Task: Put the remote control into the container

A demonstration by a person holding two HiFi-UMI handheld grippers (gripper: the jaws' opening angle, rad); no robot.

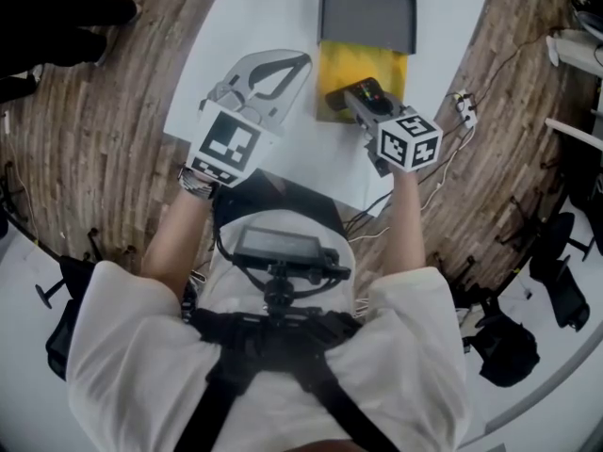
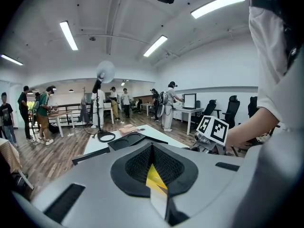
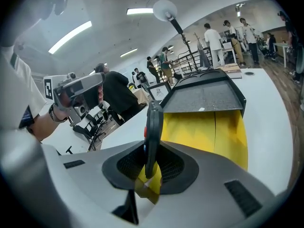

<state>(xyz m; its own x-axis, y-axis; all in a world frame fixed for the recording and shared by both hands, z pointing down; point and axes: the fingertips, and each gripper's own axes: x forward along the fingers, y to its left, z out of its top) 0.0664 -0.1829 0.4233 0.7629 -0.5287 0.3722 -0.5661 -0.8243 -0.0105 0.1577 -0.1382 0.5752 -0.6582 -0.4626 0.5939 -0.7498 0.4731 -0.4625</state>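
Slim black plastic remote control [image 3: 154, 127] stands edge-on, pinched firmly between the jaws of the right claw [image 3: 151, 161], its tip poking out over the open yellow container [image 3: 209, 127] on the white desk [image 1: 301, 163], while the left claw [image 2: 153, 169] hovers aside, jaws together on nothing.

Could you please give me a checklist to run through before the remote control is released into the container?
1. Remote control gripped by the right tongs: ok, clamped edge-on.
2. Lid of the container open: ok, swung back.
3. Remote over the yellow opening: ok in the head view.
4. Left tongs out of the way: ok, shut on nothing, off to the side.
5. Drop height above the container floor: cannot tell.
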